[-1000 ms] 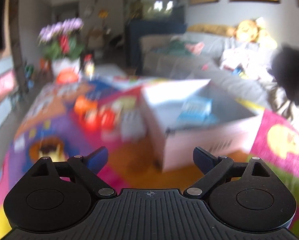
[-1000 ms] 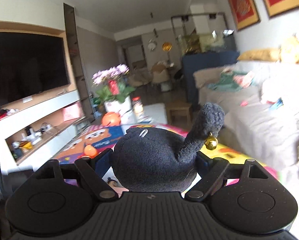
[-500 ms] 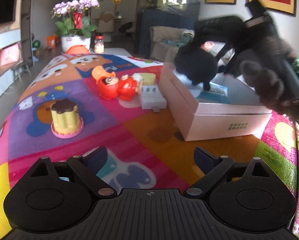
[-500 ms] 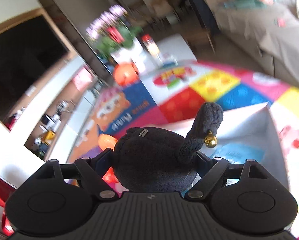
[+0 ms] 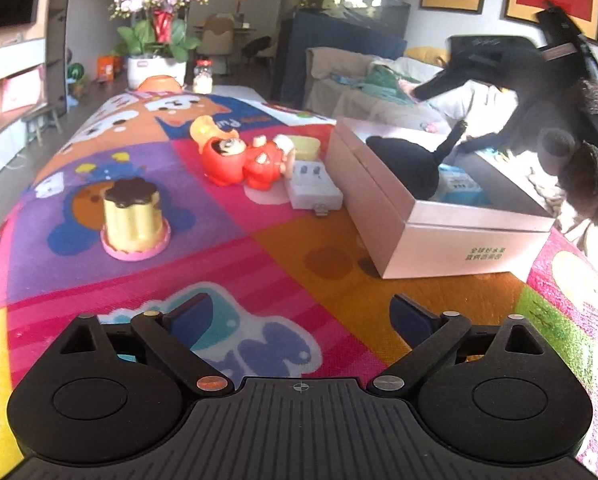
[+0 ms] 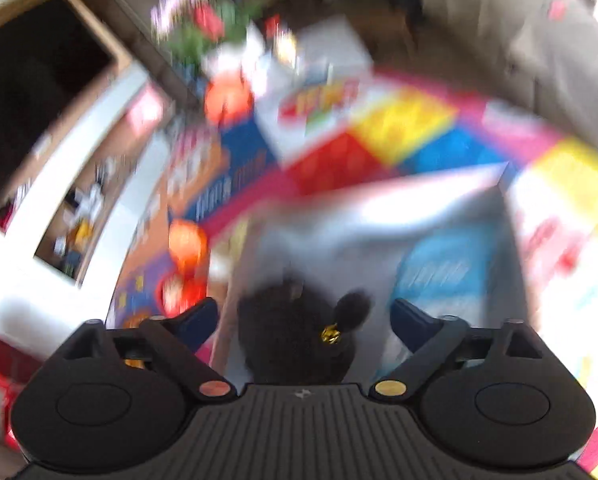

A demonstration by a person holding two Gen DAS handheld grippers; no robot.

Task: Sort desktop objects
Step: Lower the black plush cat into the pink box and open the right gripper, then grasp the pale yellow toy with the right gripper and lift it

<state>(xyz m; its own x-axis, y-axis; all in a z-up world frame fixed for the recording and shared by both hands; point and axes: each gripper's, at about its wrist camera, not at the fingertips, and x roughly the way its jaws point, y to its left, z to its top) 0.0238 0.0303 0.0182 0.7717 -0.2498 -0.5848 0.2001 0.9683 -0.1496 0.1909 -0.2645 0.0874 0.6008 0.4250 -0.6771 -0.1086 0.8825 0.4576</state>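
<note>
Because the right gripper [image 6: 303, 316] is just opening its jaws above the pale cardboard box [image 5: 439, 216], the black plush toy [image 6: 295, 340] now sits between the fingers without being pressed by them. In the left wrist view the same toy [image 5: 407, 168] rests inside the box, against its left wall, with its thin tail standing up. A blue packet [image 5: 459, 188] already lies on the box floor beside it, so I judge the box to be the collecting place for the sorting.

The left gripper [image 5: 299, 316] hangs over the near edge of the colourful play mat [image 5: 227, 248]; its jaws are wide, opening a little more, and nothing is between them. It seems to wait for the next thing.

On the mat, not yet sorted, are a yellow pudding toy [image 5: 133, 220] towards the left edge, a red doll figure [image 5: 243, 158] lying near the middle, and a white charger block [image 5: 313, 190] just beside the left wall of the box. They are near enough to the box for a short carry.
</note>
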